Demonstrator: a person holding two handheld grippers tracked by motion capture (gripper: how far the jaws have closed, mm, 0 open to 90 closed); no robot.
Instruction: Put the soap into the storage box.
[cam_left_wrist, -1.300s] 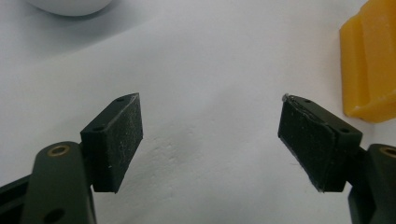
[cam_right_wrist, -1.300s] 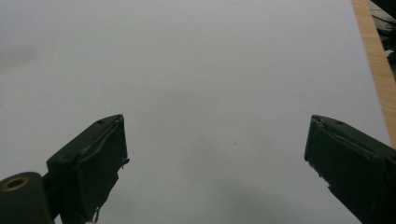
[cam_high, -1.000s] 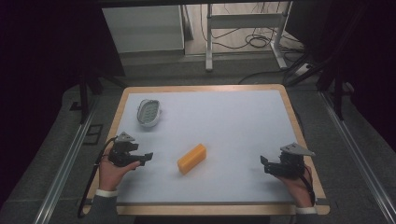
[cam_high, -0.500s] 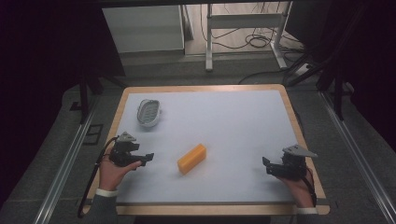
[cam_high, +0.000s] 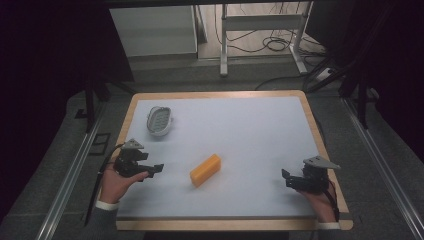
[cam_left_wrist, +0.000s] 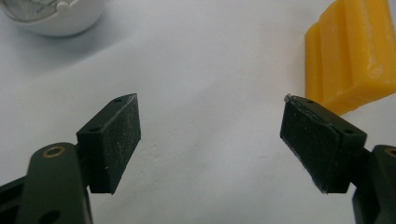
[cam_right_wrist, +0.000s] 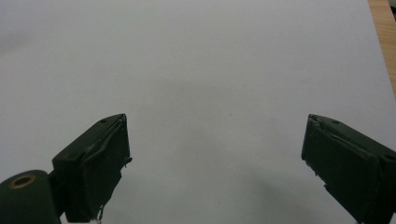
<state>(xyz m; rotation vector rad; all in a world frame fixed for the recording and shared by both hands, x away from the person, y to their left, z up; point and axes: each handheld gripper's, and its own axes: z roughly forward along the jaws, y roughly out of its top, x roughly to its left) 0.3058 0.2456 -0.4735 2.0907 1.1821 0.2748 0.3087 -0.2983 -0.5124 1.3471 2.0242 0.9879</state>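
So nothing has been picked up yet. The yellow block (cam_high: 205, 170) lies alone in the middle of the tabletop (cam_high: 250, 130), and the small white dish (cam_high: 159, 120) sits far back on the left. The left hand-held gripper (cam_high: 150, 170) is wide apart and empty, just beside the block. The right hand-held gripper (cam_high: 290, 179) is wide apart too, well away. Up close, the left gripper view shows ridges on the block.
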